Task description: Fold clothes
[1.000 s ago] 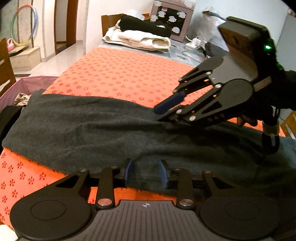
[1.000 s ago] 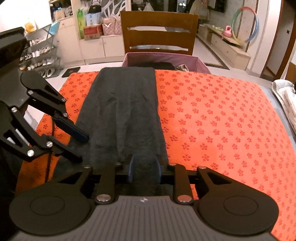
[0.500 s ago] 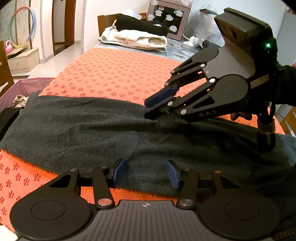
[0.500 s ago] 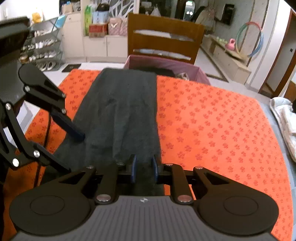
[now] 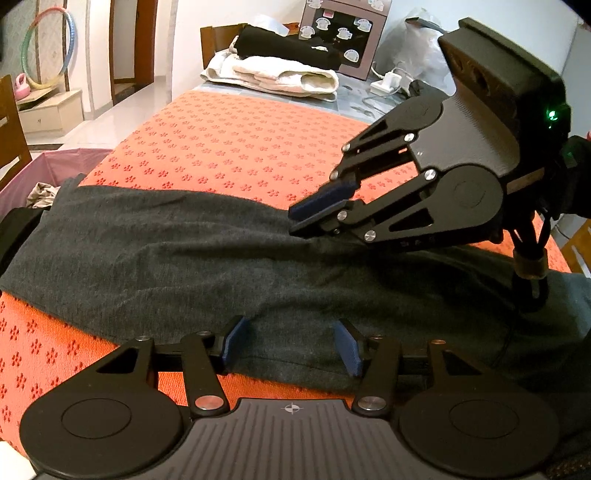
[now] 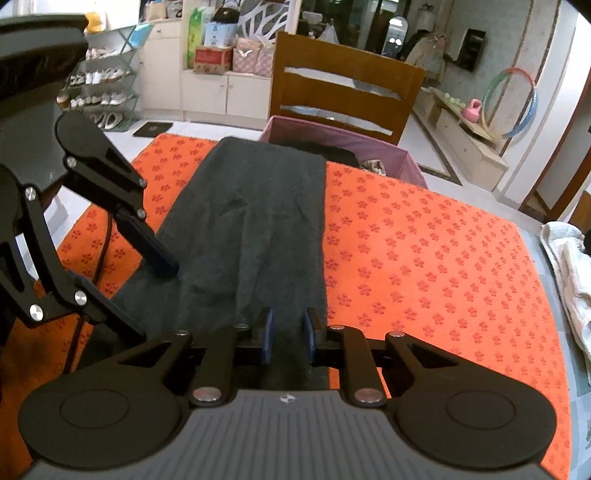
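Observation:
A dark grey garment (image 5: 184,251) (image 6: 258,221) lies flat as a long strip across the orange flowered tablecloth (image 5: 221,147). My left gripper (image 5: 291,345) stands open over the strip's near edge, and the cloth lies loose between its blue pads. In the right wrist view the left gripper (image 6: 151,299) shows at the left, fingers apart. My right gripper (image 6: 289,338) is at the far edge; its jaws are closing with a ridge of the fabric pinched between them. From the side, the right gripper (image 5: 299,221) looks nearly together on that raised fold.
A purple basket (image 6: 332,144) with clothes stands off the table's end, before a wooden chair (image 6: 343,96). Folded cream and black clothes (image 5: 273,70) and a stickered box (image 5: 343,33) sit at the far end. A cable (image 5: 524,295) trails over the garment.
My right gripper's jaws have narrowed onto the garment's far edge, and it has rolled a little. My left gripper's pads have spread wider over the near edge.

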Action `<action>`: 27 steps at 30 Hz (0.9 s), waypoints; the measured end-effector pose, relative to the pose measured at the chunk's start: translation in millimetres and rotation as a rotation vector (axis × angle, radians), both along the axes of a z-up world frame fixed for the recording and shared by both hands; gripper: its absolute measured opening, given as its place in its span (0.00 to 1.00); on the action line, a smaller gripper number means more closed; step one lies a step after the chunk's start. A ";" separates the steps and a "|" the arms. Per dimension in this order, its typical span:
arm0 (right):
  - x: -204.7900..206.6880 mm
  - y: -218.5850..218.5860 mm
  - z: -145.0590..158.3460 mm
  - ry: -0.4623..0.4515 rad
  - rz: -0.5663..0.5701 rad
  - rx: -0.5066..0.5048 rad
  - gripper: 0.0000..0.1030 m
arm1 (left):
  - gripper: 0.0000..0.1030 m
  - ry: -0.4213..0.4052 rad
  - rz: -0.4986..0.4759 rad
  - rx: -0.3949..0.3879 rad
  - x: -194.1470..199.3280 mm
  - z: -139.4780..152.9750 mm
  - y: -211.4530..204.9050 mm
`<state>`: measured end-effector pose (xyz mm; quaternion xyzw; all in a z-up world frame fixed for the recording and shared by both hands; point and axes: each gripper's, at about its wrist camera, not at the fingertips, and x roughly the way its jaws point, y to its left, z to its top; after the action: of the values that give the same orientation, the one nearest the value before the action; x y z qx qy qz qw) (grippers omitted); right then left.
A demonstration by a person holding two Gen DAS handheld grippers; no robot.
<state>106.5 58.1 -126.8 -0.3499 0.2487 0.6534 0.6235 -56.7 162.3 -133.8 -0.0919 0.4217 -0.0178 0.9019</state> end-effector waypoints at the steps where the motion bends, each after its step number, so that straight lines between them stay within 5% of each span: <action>1: 0.1 0.6 -1.3 0.001 0.000 -0.005 0.11 | 0.55 -0.001 0.000 -0.001 0.0 -0.2 0.0; 8: 2.2 2.2 -5.3 0.010 -0.009 -0.017 0.02 | 0.55 -0.009 0.005 -0.006 -1.2 -0.9 0.3; 19: 27.7 -2.8 14.2 0.055 -0.103 0.020 0.01 | 0.55 -0.015 0.004 -0.001 -2.7 -1.6 -0.8; 27: 31.0 6.5 -9.6 0.019 -0.100 -0.017 0.01 | 0.54 -0.012 0.002 0.011 -3.7 -0.2 -1.4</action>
<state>137.5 64.7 -136.4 -0.3362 0.2775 0.6227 0.6497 -60.4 160.9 -134.0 -0.0872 0.4162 -0.0154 0.9050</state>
